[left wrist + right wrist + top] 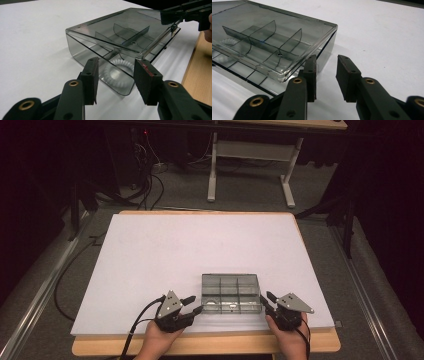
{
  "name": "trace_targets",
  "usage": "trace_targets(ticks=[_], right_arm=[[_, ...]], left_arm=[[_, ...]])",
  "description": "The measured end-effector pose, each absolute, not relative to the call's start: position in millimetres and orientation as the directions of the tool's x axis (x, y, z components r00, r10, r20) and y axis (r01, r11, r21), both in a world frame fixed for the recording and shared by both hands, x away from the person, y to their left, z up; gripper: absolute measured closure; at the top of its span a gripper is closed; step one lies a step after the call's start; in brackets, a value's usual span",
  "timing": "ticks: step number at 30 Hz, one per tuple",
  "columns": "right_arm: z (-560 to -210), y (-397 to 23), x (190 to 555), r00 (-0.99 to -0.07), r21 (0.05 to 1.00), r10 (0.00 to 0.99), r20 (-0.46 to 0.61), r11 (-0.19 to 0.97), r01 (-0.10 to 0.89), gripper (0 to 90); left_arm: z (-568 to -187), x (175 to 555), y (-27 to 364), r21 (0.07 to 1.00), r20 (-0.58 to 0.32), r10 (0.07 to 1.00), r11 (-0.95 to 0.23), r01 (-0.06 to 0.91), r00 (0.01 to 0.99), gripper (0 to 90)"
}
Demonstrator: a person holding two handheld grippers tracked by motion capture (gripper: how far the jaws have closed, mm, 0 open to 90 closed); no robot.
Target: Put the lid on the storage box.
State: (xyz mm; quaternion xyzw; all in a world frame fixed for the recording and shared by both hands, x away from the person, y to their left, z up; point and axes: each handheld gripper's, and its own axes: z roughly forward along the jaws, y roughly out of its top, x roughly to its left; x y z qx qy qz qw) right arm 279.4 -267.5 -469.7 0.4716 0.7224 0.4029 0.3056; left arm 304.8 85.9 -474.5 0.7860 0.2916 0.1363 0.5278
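High view: sitting between both grippers, smoky clear box [231,293] on white board [150,260], close to the near edge.
Left gripper [116,75]: released, jaws gaping just short of the box's corner, nothing pinched.
Right gripper [325,75]: released, one pad brushing or nearly brushing the box's corner; contact hard to make out.
Lid [117,32]: lying slightly ajar above the left gripper's jaws.
Coiled white ring [119,71]: showing blurred through tinted wall, partly hidden behind the jaws.
Far compartments: contents too dim to tell.
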Motion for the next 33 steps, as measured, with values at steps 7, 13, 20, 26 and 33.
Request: trace_targets(ticks=[7, 13, 20, 26, 33], right_arm=[[-472, -267, 279, -0.362, 0.868, 0.93, -0.067, 0.234, 0.439, 70.1], [-474, -268, 278, -0.358, 0.866, 0.931, -0.069, 0.234, 0.442, 70.3], [-475, -269, 277, -0.355, 0.87, 0.933, -0.059, 0.222, 0.44, 69.7], [-475, -272, 277, -0.351, 0.873, 0.935, -0.051, 0.212, 0.44, 68.4], [-469, -288, 288, -0.317, 0.87, 0.948, -0.03, 0.18, 0.458, 60.7]], left_arm=[[-477, 303, 93, 0.907, -0.085, 0.617, -0.276, 0.317, 0.783, 55.9], [-478, 303, 96, 0.905, -0.083, 0.625, -0.278, 0.321, 0.776, 56.0], [-480, 305, 99, 0.903, -0.088, 0.633, -0.276, 0.331, 0.769, 56.0], [-481, 308, 104, 0.902, -0.09, 0.644, -0.272, 0.337, 0.76, 55.8], [-478, 327, 130, 0.888, -0.076, 0.709, -0.271, 0.37, 0.701, 54.1]])
